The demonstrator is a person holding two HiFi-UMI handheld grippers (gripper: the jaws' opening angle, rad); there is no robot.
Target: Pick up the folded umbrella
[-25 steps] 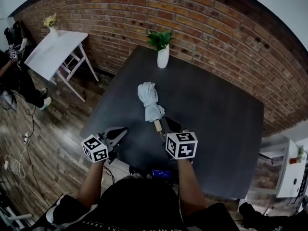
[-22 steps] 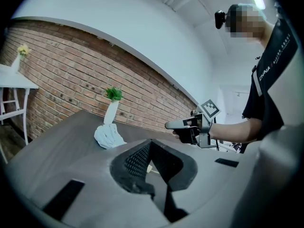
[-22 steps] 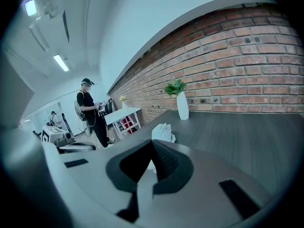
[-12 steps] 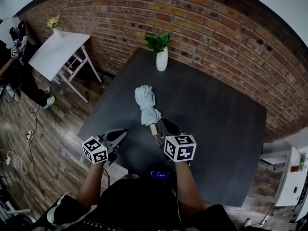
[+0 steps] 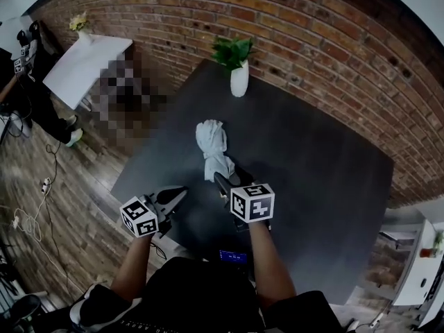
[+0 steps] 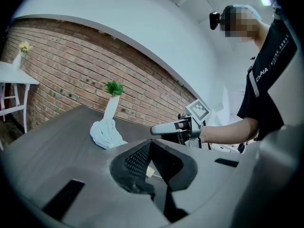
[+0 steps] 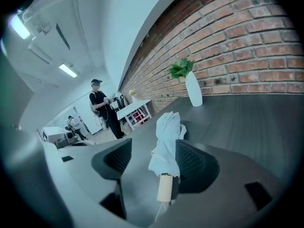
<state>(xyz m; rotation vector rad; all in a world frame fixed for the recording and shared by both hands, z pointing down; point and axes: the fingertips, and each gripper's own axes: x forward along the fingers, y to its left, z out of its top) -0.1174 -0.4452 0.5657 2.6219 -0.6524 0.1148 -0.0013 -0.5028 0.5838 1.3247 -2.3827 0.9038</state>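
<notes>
The folded pale-blue umbrella (image 5: 211,144) lies on the dark table (image 5: 312,151), its beige handle (image 7: 165,188) pointing toward me. My right gripper (image 5: 225,179) is low over the handle end. Its jaws are opening, and in the right gripper view the umbrella (image 7: 168,141) lies between them with the pads clear of the cloth. My left gripper (image 5: 179,191) hovers near the table's front left edge, its fingertips together and nothing in them. The left gripper view shows the umbrella (image 6: 107,133) ahead and the right gripper (image 6: 164,128) to its right.
A white vase with a green plant (image 5: 238,78) stands at the table's far edge by the brick wall (image 5: 333,40). A white side table (image 5: 83,64) and a person (image 5: 21,82) are off to the left on the wooden floor.
My right gripper has dropped forward over the umbrella's handle, now hidden beneath it in the head view. The left gripper has edged slightly forward.
</notes>
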